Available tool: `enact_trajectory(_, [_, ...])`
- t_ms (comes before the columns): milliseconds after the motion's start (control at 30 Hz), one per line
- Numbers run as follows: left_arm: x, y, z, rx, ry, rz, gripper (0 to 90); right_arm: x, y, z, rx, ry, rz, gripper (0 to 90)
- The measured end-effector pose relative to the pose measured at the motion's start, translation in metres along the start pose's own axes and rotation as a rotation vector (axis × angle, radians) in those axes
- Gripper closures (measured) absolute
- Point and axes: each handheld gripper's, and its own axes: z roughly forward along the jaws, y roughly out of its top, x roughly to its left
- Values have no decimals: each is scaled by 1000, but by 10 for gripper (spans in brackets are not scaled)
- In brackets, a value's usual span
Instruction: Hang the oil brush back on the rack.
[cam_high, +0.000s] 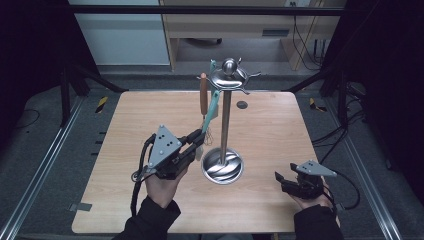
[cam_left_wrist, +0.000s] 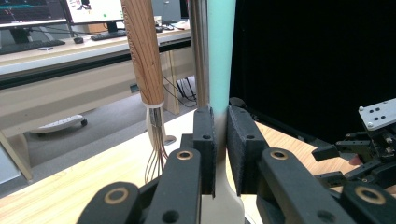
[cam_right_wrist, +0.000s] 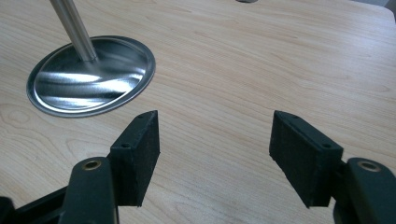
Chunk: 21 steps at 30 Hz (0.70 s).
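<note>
A steel utensil stand (cam_high: 225, 120) rises from a round base (cam_high: 222, 166) mid-table, with hooks around its top (cam_high: 229, 75). A whisk with a wooden handle (cam_high: 203, 95) hangs from one hook. Beside it is a teal-handled utensil (cam_high: 214, 105), its top end up by the hooks; whether it rests on a hook I cannot tell. My left gripper (cam_high: 200, 140) is shut on this utensil low on its handle. In the left gripper view the pads clamp the teal handle (cam_left_wrist: 221, 56), with the whisk (cam_left_wrist: 144, 51) to its left. My right gripper (cam_right_wrist: 215, 149) is open over bare wood, near the base (cam_right_wrist: 88, 79).
A small dark round disc (cam_high: 242, 104) lies on the table behind the stand. The table's front edge (cam_high: 200, 231) runs just below both hands. A metal frame rail (cam_high: 45, 160) runs along the left side, and cables trail at the right.
</note>
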Motion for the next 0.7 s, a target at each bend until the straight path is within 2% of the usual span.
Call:
enact_trajectory(167, [2, -2, 4, -1, -25, -28, 785, 0, 0, 0, 0, -1, -1, 334])
enact_trajectory(300, [5, -5, 5, 21, -21, -21, 748, 0, 0, 0, 1, -1, -1, 334])
enact_trajectory(400, [9, -10, 4, 37, -28, -31, 720, 0, 0, 0, 2, -1, 1, 334])
enact_trajectory(500, [14, -19, 1, 66, -25, -25, 695, 0, 0, 0, 1, -3, 0, 334])
enact_trajectory(600, [22, -32, -4, 95, -40, -39, 662, 0, 0, 0, 1, -2, 3, 334])
enact_trajectory(700, [32, -47, -10, 135, -53, -75, 631, 1, -1, 0, 5, 1, 8, 334])
